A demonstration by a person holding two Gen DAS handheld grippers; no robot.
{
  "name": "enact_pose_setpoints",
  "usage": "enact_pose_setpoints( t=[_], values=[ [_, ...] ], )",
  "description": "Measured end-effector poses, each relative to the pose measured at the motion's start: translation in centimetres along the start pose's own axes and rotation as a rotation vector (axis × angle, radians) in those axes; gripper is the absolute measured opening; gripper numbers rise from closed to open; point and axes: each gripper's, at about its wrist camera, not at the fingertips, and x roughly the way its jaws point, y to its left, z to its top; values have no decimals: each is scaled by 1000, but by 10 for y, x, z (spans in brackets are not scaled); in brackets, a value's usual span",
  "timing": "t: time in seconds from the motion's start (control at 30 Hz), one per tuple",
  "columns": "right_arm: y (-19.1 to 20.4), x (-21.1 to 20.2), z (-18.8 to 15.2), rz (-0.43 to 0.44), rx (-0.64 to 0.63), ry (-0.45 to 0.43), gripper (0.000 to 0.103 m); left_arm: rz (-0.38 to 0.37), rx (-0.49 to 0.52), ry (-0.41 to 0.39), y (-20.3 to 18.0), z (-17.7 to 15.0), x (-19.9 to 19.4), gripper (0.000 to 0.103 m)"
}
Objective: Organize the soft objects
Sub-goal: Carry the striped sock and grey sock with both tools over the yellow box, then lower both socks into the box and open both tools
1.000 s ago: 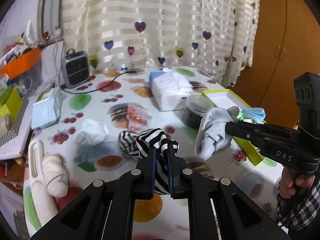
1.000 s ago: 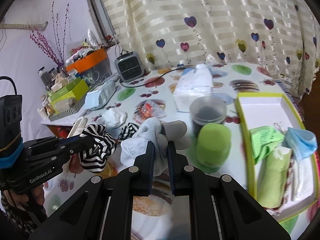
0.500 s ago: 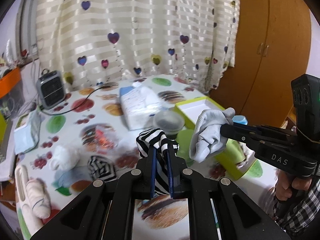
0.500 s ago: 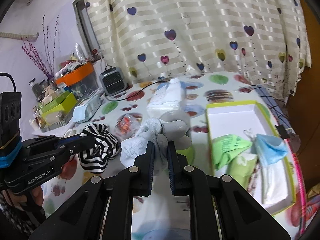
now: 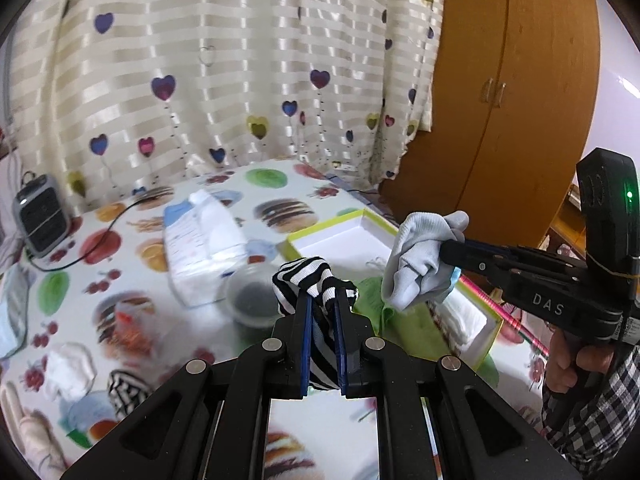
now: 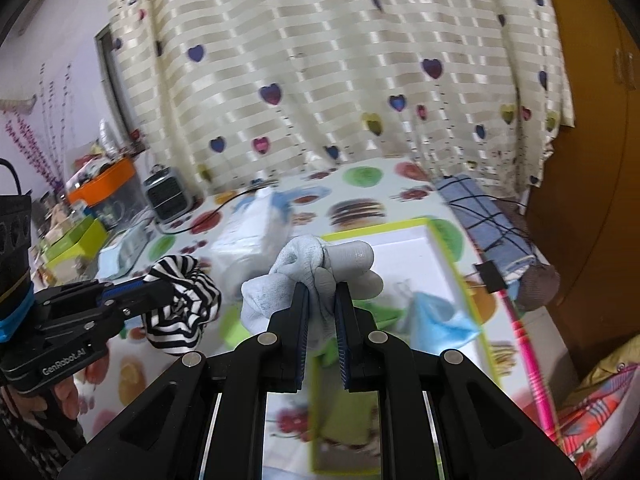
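My left gripper (image 5: 323, 300) is shut on a black-and-white striped sock (image 5: 310, 280) and holds it in the air above the table; it also shows in the right wrist view (image 6: 182, 308). My right gripper (image 6: 322, 300) is shut on a grey sock (image 6: 316, 268), held above the lime-rimmed white box (image 6: 404, 236); the sock also shows in the left wrist view (image 5: 420, 256). The box (image 5: 340, 236) holds green cloth (image 5: 376, 300), a blue face mask (image 6: 440, 316) and white folded items (image 5: 460, 316).
On the fruit-print tablecloth lie a tissue pack (image 5: 200, 252), a dark round tub (image 5: 252, 300), a second striped sock (image 5: 124, 392), a white sock (image 5: 68, 368) and a small heater (image 5: 38, 216). A pink stick (image 6: 532, 360) lies by the box. A wooden wardrobe (image 5: 500, 100) stands right.
Both grippers have moved right across the table toward the lime box, each still holding its sock. The box is now closer and more central in both views.
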Motion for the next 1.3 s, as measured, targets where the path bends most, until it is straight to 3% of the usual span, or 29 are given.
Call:
enact_pose_setpoints(
  t=[0.57,1.2,1.3],
  values=[
    [-64,54,23,-137,8,60,13,-75,28,84,-29,23,87,10],
    [-72,99,19,-179,-50,137,15,-63,35,136,-31,28,140,10],
    [-71,103,19,-179,-60,144,16,-63,28,150,-30,26,147,16]
  ],
)
